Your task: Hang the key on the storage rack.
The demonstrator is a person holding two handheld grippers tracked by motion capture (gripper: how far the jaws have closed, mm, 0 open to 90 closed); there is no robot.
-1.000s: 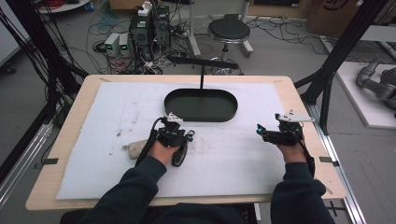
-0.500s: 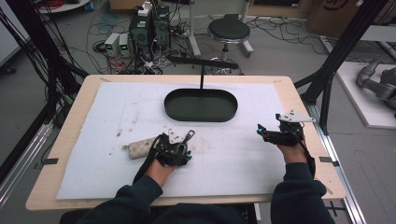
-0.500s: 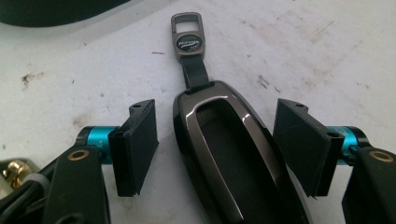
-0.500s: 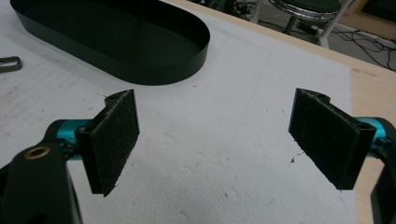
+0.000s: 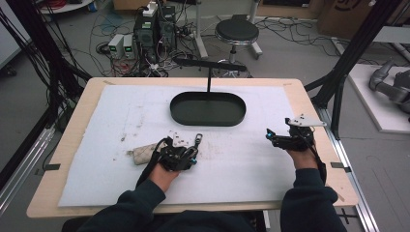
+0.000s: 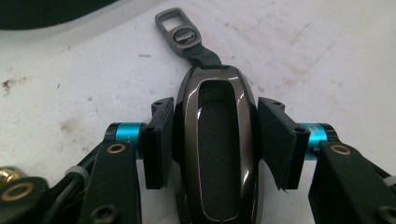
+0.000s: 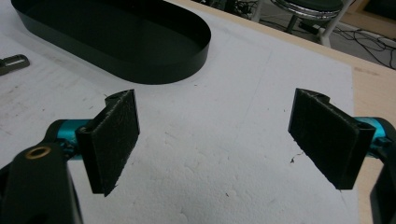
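Observation:
A dark glossy key fob (image 6: 217, 154) with a textured black inlay lies on the white foam sheet (image 5: 241, 164). A short strap joins it to a grey metal clip (image 6: 180, 30), which points toward the tray. My left gripper (image 6: 215, 135) is shut on the fob, one pad against each long side. From above, the left gripper (image 5: 189, 154) sits left of centre with the clip (image 5: 198, 140) poking out ahead of it. My right gripper (image 5: 271, 137) hovers near the right edge. The right gripper (image 7: 215, 140) is open, with only foam between its pads.
A black oval tray (image 5: 208, 122) stands at the middle back, its wall (image 7: 140, 70) ahead and left of the right gripper. A thin black T-stand (image 5: 209, 77) rises behind it. A crumpled beige scrap (image 5: 142, 153) and dirt specks lie left of the left hand.
The left hand has drawn back toward the near edge and turned, and the fob's metal clip now shows ahead of its jaws. The right gripper has held still.

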